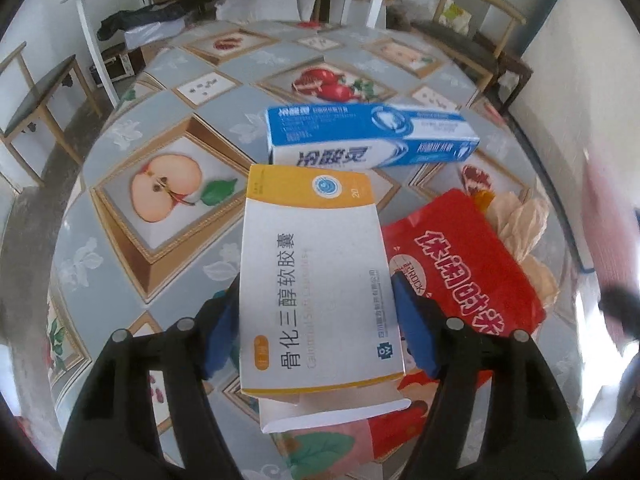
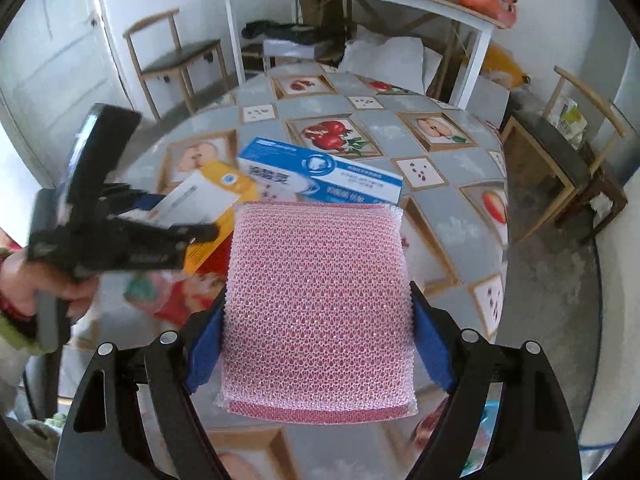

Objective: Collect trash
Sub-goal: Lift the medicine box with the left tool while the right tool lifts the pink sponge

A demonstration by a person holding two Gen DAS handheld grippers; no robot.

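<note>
Left wrist view, nearest first: your left claw (image 1: 316,326) is clamped on the white and yellow medicine box (image 1: 316,276), its blue pads (image 1: 412,328) pressing both long sides and an open flap hanging at the near end. Just beside it to the right lies the red snack bag (image 1: 472,268), with crumpled tan paper (image 1: 520,224) past its far corner, and beyond the box rests the blue toothpaste carton (image 1: 372,140), all on the fruit-patterned worktop (image 1: 168,208).

Right wrist view: your right claw (image 2: 318,340) grips the pink mesh scouring pad (image 2: 316,304) by its two edges, held above the worktop.

You have two pieces in hand, neither dropped off; no bin shows in either view. By the look of it, the bag, the paper and the carton are yet to be collected, so the job seems well short of half done.
</note>
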